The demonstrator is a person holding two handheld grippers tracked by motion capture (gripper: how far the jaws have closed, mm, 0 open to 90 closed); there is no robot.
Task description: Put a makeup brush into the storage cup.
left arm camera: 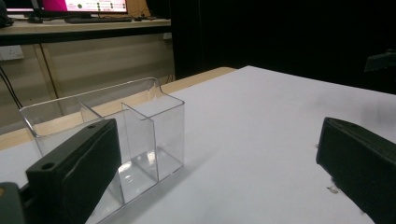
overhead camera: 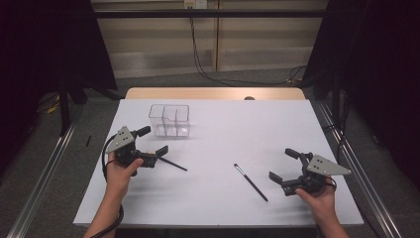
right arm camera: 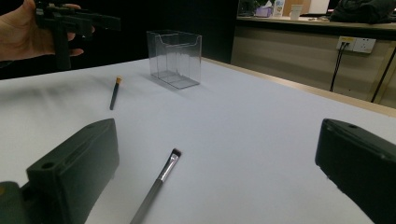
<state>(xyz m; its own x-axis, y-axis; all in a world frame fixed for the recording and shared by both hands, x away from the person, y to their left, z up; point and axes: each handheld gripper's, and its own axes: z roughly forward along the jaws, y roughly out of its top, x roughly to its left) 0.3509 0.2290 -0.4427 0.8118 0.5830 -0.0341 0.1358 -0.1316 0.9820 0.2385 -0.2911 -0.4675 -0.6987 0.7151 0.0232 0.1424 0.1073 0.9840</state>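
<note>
A clear plastic organizer (overhead camera: pixel 169 120) with several compartments stands upright on the white table (overhead camera: pixel 223 124), toward the back left. My left gripper (overhead camera: pixel 153 141) hovers open and empty just in front of it; the organizer (left arm camera: pixel 112 135) sits close behind its left jaw in the left gripper view. A dark brush with a tan tip (overhead camera: pixel 171 163) lies on the table below that gripper. A second thin black brush (overhead camera: pixel 250 181) lies at centre right. My right gripper (overhead camera: pixel 283 165) is open to the right of it, and its view has the brush (right arm camera: pixel 159 184) lying between the jaws.
A wooden strip (overhead camera: pixel 213 93) runs along the table's far edge. Metal rails (overhead camera: pixel 49 168) flank both sides. In the right gripper view the other hand with its gripper (right arm camera: pixel 65 23) is raised at the top left, above the tan-tipped brush (right arm camera: pixel 114 92) and beside the organizer (right arm camera: pixel 174 58).
</note>
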